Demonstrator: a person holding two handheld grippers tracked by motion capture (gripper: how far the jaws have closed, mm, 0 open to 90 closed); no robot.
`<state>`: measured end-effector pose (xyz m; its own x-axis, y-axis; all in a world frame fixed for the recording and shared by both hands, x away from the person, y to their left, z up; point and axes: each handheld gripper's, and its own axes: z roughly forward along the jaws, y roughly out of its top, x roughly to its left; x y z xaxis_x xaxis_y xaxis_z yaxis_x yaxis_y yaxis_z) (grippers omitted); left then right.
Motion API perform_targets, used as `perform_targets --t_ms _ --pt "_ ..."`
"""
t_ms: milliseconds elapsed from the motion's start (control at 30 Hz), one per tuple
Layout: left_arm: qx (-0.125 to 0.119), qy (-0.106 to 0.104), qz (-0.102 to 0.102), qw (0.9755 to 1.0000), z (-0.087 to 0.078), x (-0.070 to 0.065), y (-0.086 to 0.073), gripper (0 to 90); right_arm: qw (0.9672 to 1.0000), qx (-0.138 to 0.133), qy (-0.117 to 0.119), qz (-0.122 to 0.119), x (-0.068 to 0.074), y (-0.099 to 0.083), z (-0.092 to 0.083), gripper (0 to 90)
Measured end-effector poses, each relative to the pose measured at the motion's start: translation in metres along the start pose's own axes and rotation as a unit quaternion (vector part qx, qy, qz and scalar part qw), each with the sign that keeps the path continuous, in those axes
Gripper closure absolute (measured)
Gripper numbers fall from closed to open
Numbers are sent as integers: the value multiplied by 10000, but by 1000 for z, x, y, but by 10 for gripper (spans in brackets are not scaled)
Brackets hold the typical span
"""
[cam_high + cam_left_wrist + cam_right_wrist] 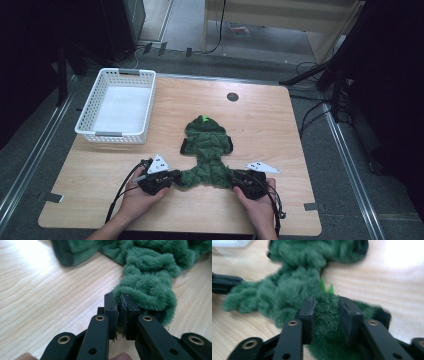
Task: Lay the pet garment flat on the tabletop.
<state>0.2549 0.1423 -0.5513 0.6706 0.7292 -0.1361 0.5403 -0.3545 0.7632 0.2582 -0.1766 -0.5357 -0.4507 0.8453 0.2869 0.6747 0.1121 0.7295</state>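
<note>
A green plush garment with a hood and a bright green spike lies flat on the wooden table. My left gripper is at its near left end, shut on the fuzzy edge, which is pinched thin between the pads. My right gripper is at the near right end. Its jaws stand wider, and a thick fold of the plush fills the gap between them. Small light-green spikes poke up just beyond that fold. The left gripper's black body shows at the far left.
A white slatted basket stands at the table's back left, with nothing visible inside. A dark round grommet sits near the back edge. Bare wood surrounds the garment. The person's hands come in from the front edge.
</note>
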Motion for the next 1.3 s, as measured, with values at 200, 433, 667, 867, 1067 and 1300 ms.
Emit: perform_targets --t_ms 200,433,667,867,1067,1300 --pt "-175 -218 -186 9994 -2 6 -1 750 9978 -654 -43 -137 5 59 -1 614" --pt "-342 -295 -286 9986 -5 8 -3 717 9983 -501 -95 -287 22 131 64 656" --pt "-467 -450 -63 9979 -7 3 -5 660 9997 150 -198 -67 17 156 137 604" --pt "-153 -426 373 9983 -2 -7 -3 683 9964 600 -557 -196 8 149 174 787" --pt "23 -272 479 9985 1 -9 -3 842 9937 348 -1064 -2 -11 167 181 855" --pt "28 -316 424 9986 0 -8 -2 833 9953 275 -890 -267 -27 171 185 814"
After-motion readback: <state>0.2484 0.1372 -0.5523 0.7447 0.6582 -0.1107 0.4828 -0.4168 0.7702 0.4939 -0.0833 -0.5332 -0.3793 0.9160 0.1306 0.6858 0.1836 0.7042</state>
